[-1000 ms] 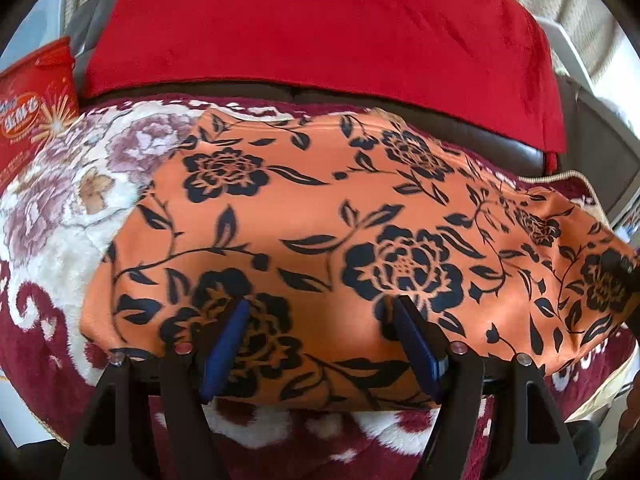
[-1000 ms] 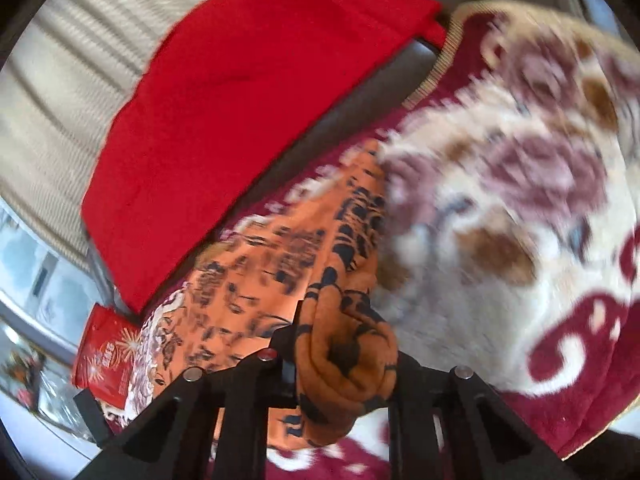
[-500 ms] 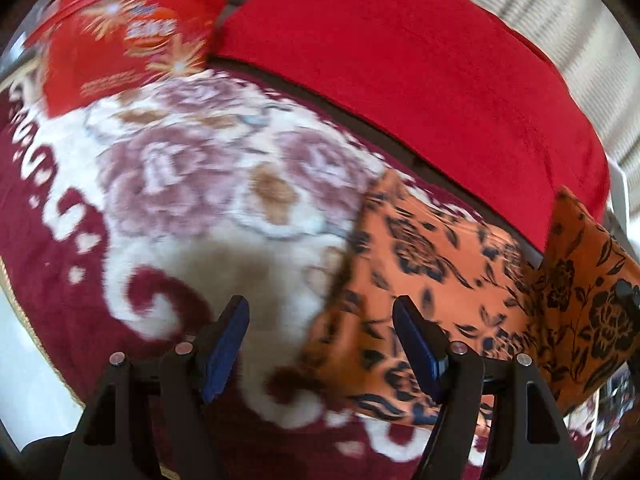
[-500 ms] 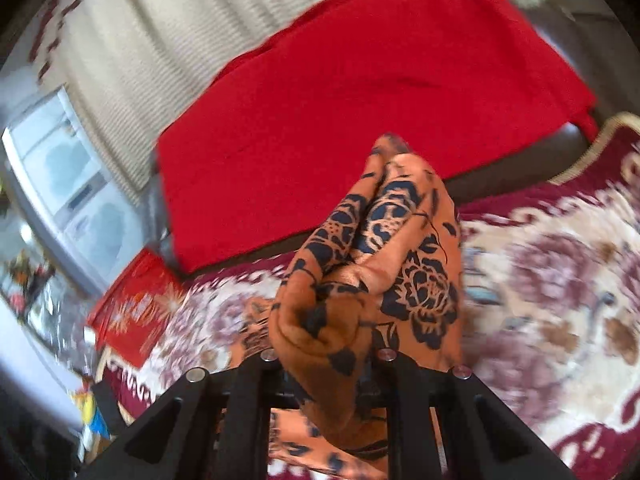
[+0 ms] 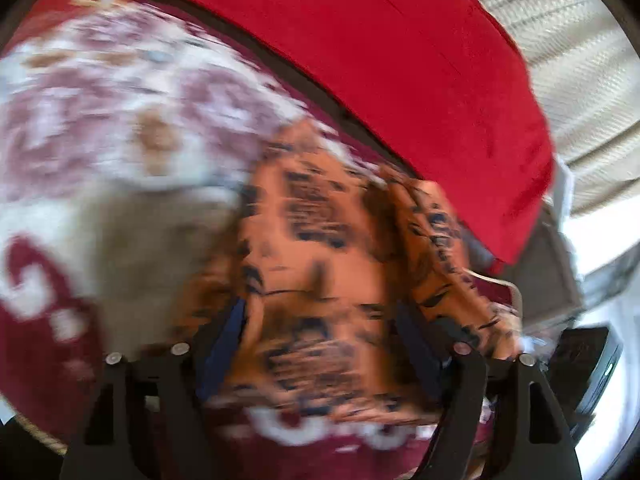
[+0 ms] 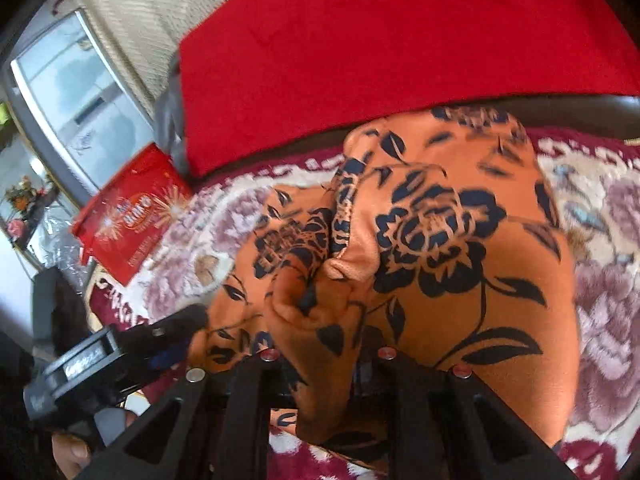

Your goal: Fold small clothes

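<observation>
An orange garment with black flower print [image 6: 460, 240] lies on a floral maroon and cream blanket [image 6: 600, 248]. My right gripper [image 6: 326, 344] is shut on a bunched fold of the garment and holds it over the rest of the cloth. In the blurred left wrist view the garment [image 5: 320, 248] lies under my left gripper [image 5: 320, 336], whose blue fingers [image 5: 224, 340] stand wide apart over the cloth. The left gripper also shows in the right wrist view [image 6: 176, 344], at the garment's left edge.
A red cloth [image 6: 380, 40] drapes over the dark sofa back behind the blanket. A red printed bag [image 6: 132, 212] lies at the blanket's far left. A window [image 6: 72, 96] and ribbed curtain are beyond. A dark device [image 5: 588, 364] is at the right.
My right gripper carried the pinched fold leftward and down over the garment. My left gripper swung back to the right over the garment, still open.
</observation>
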`<state>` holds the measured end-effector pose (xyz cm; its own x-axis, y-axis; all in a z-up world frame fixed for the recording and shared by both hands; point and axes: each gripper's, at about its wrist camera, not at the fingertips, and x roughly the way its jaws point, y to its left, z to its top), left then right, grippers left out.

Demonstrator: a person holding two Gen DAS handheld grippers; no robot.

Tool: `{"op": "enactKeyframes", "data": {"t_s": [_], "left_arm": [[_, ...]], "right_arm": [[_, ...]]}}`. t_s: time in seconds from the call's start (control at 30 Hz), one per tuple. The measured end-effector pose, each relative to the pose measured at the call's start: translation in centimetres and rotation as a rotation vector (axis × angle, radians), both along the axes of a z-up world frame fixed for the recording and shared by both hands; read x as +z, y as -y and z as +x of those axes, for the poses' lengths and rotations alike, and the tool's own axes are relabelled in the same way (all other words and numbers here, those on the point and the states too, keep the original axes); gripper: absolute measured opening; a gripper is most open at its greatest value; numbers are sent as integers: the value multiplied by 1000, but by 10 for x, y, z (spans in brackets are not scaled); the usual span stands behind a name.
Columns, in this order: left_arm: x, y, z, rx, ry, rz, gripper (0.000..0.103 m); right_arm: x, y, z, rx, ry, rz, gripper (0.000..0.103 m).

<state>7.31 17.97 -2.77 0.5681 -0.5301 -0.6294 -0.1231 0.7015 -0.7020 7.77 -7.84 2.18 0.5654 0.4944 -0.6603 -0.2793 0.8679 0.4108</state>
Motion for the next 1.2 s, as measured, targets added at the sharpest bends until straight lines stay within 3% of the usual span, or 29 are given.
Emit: {"op": "enactKeyframes", "data": {"t_s": [0.17, 0.3, 0.43, 0.57, 0.63, 0.67, 0.7, 0.8, 0.9, 1.03, 1.13, 1.2], "left_arm": [[15, 37, 45, -109, -54, -13, 87], [31, 57, 60, -169, -63, 8, 87], [55, 62, 65, -152, -29, 104, 87], [45, 88, 77, -237, -80, 153, 87], [33, 100, 83, -282, -112, 163, 76], [29, 104, 83, -296, -116, 158, 40], [23, 111, 89, -348, -129, 148, 23], [28, 117, 91, -385, -76, 188, 17], [51, 110, 86, -412, 17, 190, 17], [79, 81, 84, -424, 121, 184, 17], [74, 50, 88, -412, 131, 204, 17], [57, 33, 93, -395, 112, 217, 16]], "right_arm": [[22, 10, -12, 5, 83, 4, 16], [17, 7, -20, 16, 110, -24, 16], [15, 6, -28, 28, 153, -46, 16], [17, 5, -33, 33, 190, -52, 16], [16, 4, -40, 36, 208, -75, 16], [14, 0, -41, 40, 219, -92, 16], [13, -1, -45, 42, 231, -110, 16], [9, -6, -53, 46, 255, -166, 16], [12, -13, -57, 46, 285, -207, 16], [40, -33, -62, 49, 360, -230, 16], [53, -59, -62, 73, 399, -243, 16], [47, -81, -58, 113, 378, -258, 27]]}}
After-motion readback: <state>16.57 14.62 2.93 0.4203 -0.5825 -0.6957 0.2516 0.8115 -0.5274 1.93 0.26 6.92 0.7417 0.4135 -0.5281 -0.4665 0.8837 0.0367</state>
